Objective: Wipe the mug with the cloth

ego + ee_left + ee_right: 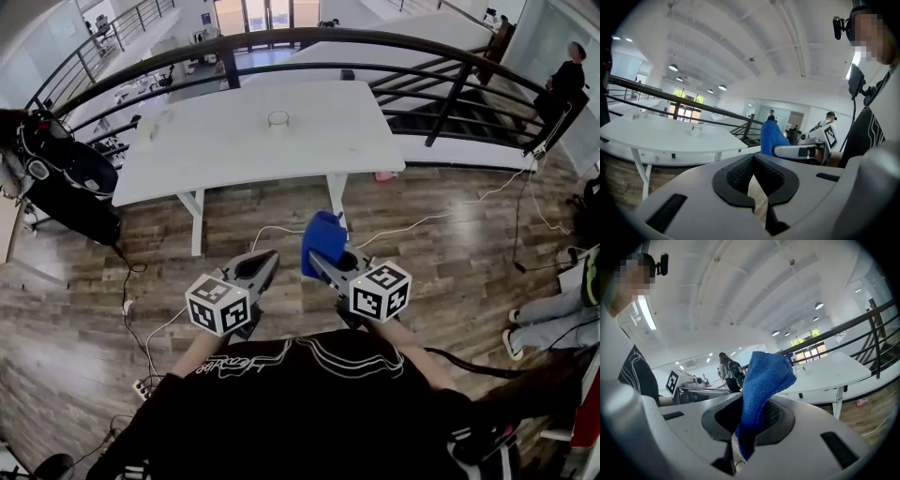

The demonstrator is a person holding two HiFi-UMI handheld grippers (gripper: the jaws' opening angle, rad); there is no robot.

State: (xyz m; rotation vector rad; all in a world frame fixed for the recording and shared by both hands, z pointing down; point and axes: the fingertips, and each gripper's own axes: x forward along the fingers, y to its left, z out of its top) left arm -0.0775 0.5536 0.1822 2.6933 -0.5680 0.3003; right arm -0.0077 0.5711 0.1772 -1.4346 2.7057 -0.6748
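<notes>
Left gripper [753,158] fingers together, empty, blue cloth [772,138] beyond, mug [697,129] on white table [647,137]

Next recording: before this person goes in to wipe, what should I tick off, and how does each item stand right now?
1. Blue microfibre cloth secured in the right gripper: ok, the jaws are shut on it and its free end sticks up.
2. Left gripper free for the mug: ok, it holds nothing, but its jaws are together and must open first.
3. Small clear mug located: ok, on the far part of the white table.
4. Mug within reach: not ok, both grippers are close to the body, with bare floor before the table.
5. Mug's handle direction: cannot tell, too small.
</notes>
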